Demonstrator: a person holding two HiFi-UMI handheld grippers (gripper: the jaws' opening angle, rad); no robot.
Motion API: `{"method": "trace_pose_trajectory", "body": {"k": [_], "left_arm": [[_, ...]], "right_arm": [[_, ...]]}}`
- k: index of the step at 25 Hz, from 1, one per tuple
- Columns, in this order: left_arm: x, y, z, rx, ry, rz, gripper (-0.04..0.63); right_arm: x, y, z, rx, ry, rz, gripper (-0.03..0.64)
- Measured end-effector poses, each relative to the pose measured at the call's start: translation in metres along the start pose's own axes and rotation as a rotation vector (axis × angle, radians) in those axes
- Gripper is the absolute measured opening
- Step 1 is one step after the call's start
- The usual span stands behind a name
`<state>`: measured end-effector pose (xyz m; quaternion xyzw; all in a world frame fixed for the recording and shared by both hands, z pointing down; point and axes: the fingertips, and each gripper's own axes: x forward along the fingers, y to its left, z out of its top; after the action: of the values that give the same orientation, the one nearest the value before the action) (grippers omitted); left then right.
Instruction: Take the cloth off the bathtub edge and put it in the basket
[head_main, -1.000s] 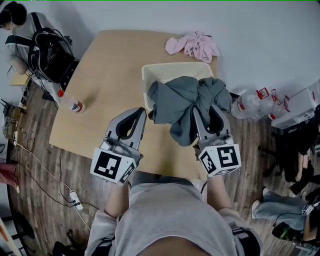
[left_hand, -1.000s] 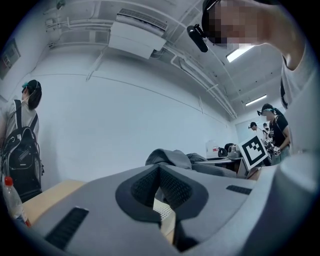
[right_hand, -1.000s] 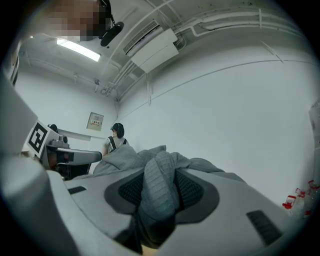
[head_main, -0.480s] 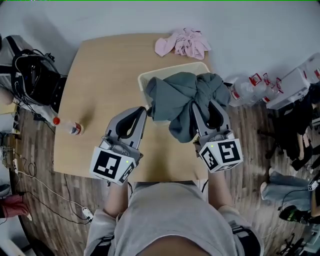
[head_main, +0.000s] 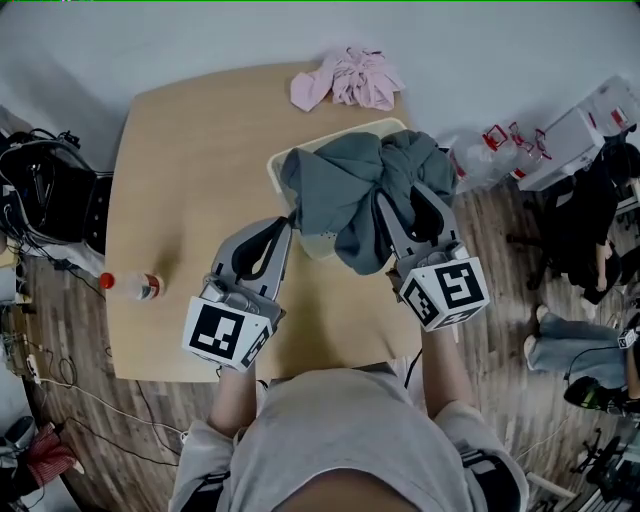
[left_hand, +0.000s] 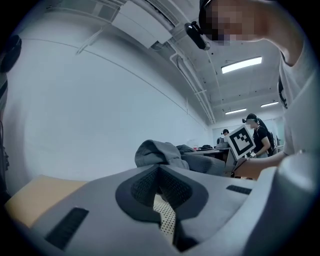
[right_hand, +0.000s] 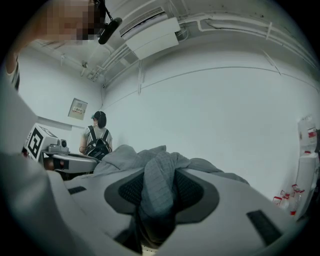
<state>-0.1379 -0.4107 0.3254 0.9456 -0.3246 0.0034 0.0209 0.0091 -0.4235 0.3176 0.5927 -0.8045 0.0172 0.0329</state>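
Between the jaws of the right gripper (right_hand: 159, 189) the grey cloth (head_main: 345, 185) sits pinched, draped ahead over the basket (head_main: 340, 135); the left gripper (head_main: 288, 222) is pressed together, empty. I'd lower the hanging tail inside before letting go.

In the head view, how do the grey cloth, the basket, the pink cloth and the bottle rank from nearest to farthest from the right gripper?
1. Grey cloth, clamped in the right gripper.
2. Basket, under that cloth, just ahead.
3. Pink cloth, at the far edge of the table.
4. Bottle, at the table's left edge.
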Motion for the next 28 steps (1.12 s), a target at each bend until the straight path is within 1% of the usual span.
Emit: {"method": "trace_pose_trajectory", "body": {"k": [5, 11, 17, 23, 28], "left_arm": [[0.007, 0.013, -0.009, -0.023, 0.005, -0.037, -0.002], [0.018, 0.025, -0.022, -0.054, 0.023, -0.068, -0.002], [0.025, 0.04, -0.038, -0.09, 0.054, -0.072, -0.002], [0.027, 0.054, -0.053, -0.118, 0.064, -0.067, -0.002], [0.028, 0.062, -0.061, -0.13, 0.075, -0.066, -0.002]], "right_arm": [[0.021, -0.006, -0.014, 0.021, 0.043, -0.01, 0.163], [0.047, -0.018, -0.045, 0.035, 0.149, -0.029, 0.163], [0.072, -0.023, -0.083, 0.061, 0.268, -0.014, 0.163], [0.095, -0.03, -0.124, 0.038, 0.398, -0.01, 0.163], [0.111, -0.033, -0.151, 0.037, 0.498, 0.023, 0.163]]}}
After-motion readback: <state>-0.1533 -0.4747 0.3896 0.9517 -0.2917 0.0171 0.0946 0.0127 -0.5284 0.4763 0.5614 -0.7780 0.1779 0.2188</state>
